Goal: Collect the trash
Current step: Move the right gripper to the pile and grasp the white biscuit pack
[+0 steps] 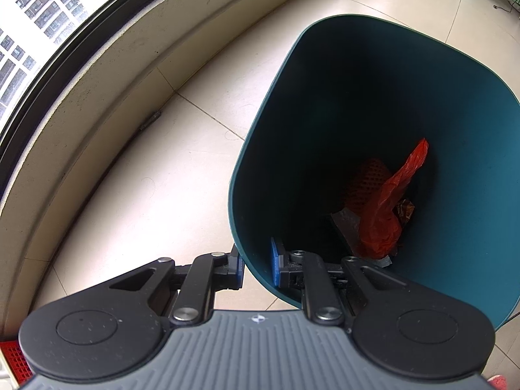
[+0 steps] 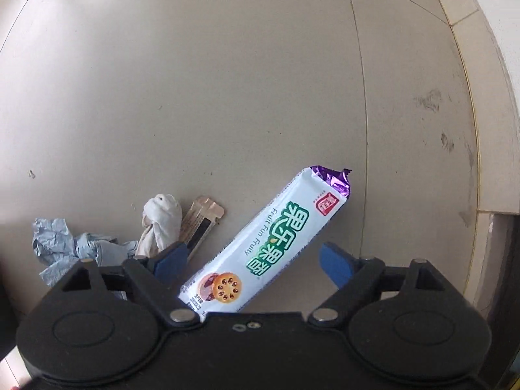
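In the left wrist view, my left gripper (image 1: 258, 268) is shut on the near rim of a dark teal trash bin (image 1: 455, 123), one blue pad outside the wall and one inside. In the bin lie a red plastic bag (image 1: 390, 208), an orange mesh piece (image 1: 367, 178) and a dark wrapper (image 1: 404, 209). In the right wrist view, my right gripper (image 2: 256, 260) is open above the floor, its blue fingers on either side of a white biscuit packet (image 2: 269, 240) with a purple end. The packet lies on the floor, not gripped.
Left of the packet lie a crumpled white tissue (image 2: 161, 221), a small clear wrapper (image 2: 201, 224) and crumpled blue paper (image 2: 71, 247). A pale wall base (image 2: 494, 130) runs along the right. By the bin are a window ledge (image 1: 81, 97) and a red crate corner (image 1: 16, 357).
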